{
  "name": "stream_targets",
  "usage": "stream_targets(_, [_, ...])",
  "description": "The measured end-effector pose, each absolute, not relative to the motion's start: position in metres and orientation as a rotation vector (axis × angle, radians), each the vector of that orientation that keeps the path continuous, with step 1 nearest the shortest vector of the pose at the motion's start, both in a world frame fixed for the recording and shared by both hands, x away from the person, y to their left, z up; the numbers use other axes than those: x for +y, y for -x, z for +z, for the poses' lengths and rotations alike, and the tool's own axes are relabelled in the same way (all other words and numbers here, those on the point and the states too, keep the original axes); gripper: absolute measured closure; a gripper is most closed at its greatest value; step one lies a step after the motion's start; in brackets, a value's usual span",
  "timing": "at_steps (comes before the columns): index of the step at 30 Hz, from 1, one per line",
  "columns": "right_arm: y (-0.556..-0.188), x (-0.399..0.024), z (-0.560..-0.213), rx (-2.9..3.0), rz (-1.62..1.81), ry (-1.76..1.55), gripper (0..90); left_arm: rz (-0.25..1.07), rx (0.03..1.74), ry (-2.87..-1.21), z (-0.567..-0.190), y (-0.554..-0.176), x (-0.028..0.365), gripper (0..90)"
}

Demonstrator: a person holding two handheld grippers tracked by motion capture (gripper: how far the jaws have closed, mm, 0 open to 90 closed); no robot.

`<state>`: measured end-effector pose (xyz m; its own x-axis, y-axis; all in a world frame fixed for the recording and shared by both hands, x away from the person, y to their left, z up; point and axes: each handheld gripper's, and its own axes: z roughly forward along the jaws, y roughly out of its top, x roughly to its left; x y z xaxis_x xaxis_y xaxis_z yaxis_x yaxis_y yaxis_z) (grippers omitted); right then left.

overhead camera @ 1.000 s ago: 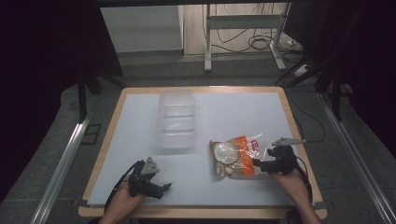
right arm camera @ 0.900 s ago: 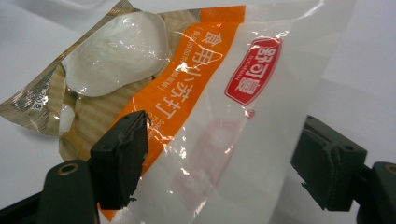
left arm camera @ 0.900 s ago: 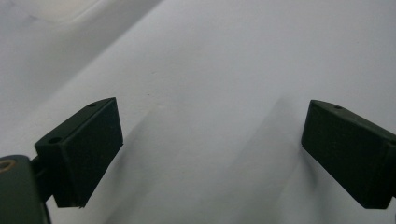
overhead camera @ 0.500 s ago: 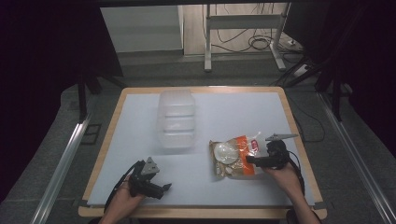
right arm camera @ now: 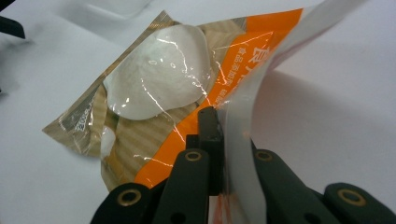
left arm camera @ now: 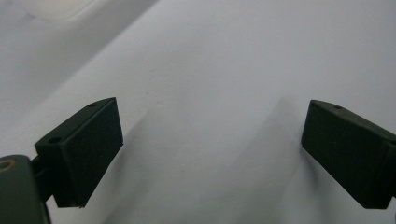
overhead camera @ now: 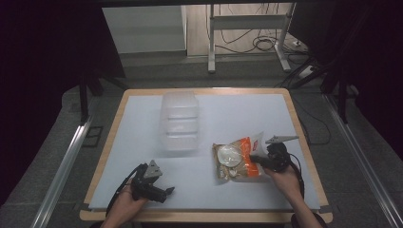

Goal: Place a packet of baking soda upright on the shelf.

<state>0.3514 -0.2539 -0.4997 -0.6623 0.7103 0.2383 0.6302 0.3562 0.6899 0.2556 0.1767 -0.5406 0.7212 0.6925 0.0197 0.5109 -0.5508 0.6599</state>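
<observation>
White counter (overhead camera: pixel 204 190) carries a clear plastic container (overhead camera: pixel 179 121) toward its far side. Nearer, at the right, the snack bag (overhead camera: pixel 236 158) lies flat, its white edge pinched in the right gripper's (overhead camera: pixel 259 160) just-closed jaws. Left gripper (left arm camera: pixel 212 154) rests with jaws spread, holding nothing.

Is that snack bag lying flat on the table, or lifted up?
Partly lifted: the right hand-held gripper has just closed on the snack bag, curling its edge up; the rest lies flat on the table.
</observation>
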Motion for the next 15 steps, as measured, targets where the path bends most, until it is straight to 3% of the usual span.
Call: stream_targets(15, [-0.351,-0.239,-0.469,2.482,1.419,-1.146,89.2,0.378,0.900,-2.286,-0.540,-0.254,0.176,5.5])
